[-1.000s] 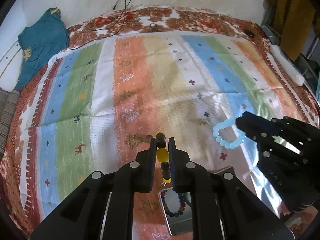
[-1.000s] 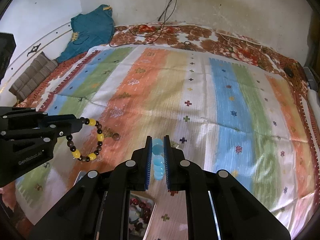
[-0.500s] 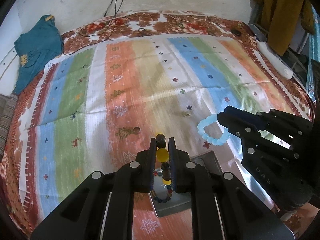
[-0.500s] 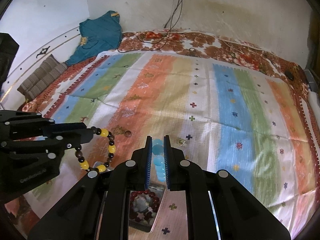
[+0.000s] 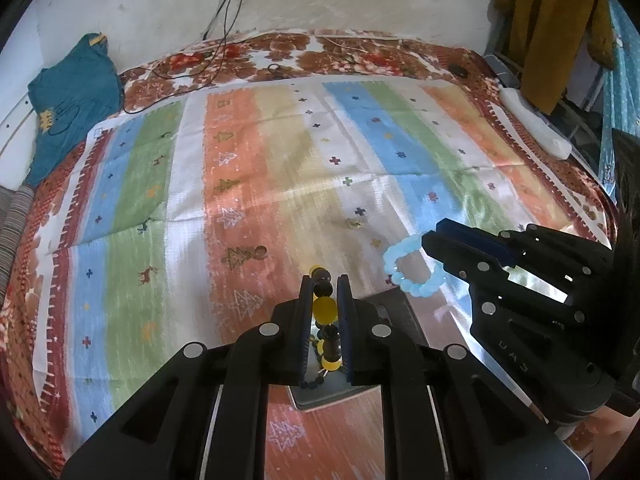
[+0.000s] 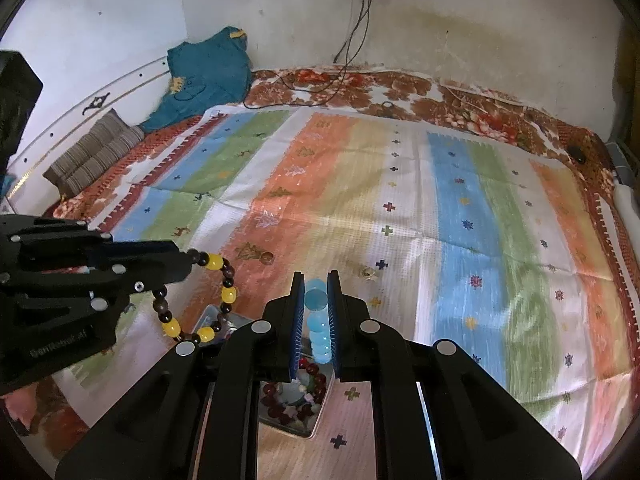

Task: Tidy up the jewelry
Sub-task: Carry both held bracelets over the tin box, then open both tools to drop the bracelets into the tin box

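Bed cloth (image 6: 460, 216): a big striped cloth in orange, blue, green and white, with little crosses and trees on it. It covers the bed.
Teal shirt (image 5: 68, 100): lies crumpled at the far left corner of the bed, by the wall.
Left gripper (image 5: 324, 280): its 2 jaws are squeezed tight on the yellow and brown bracelet (image 6: 216, 300). The loop hangs from the tips, up in the air over the tin's left end.
Right gripper (image 6: 316, 280): its 2 jaws are squeezed tight on the pale blue bracelet (image 5: 412, 268). This loop hangs from the tips too, off the cloth.
Metal tin (image 6: 316, 420): a small open tin on the cloth, right under both grippers. More bead bracelets lie in it, dark red ones among them.
Brown bead (image 6: 267, 257): sits alone on the orange stripe, apart from the tin.
Small gold thing (image 6: 366, 272): lies on the cloth near the brown bead. It is too small to tell what it is.
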A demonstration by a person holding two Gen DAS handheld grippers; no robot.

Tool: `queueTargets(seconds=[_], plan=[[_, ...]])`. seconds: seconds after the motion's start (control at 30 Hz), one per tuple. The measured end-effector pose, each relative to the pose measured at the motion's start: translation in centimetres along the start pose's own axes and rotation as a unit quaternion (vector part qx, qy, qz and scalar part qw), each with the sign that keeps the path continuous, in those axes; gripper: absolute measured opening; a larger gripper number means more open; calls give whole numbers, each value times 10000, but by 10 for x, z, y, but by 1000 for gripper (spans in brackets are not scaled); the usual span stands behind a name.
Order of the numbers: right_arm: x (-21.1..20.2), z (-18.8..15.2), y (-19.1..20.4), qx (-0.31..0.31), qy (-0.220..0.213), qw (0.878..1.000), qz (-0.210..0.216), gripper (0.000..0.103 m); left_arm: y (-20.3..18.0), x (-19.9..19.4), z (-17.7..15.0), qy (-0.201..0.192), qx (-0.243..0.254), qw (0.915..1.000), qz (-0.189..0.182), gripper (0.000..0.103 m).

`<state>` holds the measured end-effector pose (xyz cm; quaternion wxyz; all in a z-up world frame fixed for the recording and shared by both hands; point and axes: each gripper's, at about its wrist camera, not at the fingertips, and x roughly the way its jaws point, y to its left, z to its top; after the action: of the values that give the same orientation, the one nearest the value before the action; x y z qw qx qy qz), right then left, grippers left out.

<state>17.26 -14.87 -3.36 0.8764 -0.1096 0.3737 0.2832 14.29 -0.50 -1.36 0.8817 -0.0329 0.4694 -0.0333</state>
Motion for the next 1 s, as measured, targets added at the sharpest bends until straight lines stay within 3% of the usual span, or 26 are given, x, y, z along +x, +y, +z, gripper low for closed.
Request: queueTargets(seconds=[0.6,0.87,0.93,1.0], plan=[[-17,-23,15,-162,45,9998,44,12,0,-25,-26,-164,-102,9997,-125,12],[-13,-26,7,-53,118,9998,-130,13,10,-16,-33,-21,-289,9995,-78,12],[-11,-27,2,1,162,9996,-217,27,17,-14,-33,6,-389,9992,-55,14],[-11,-27,-3,31,166,9995,-257,29,21,-14,-33,10,-431,9991,-39,19]])
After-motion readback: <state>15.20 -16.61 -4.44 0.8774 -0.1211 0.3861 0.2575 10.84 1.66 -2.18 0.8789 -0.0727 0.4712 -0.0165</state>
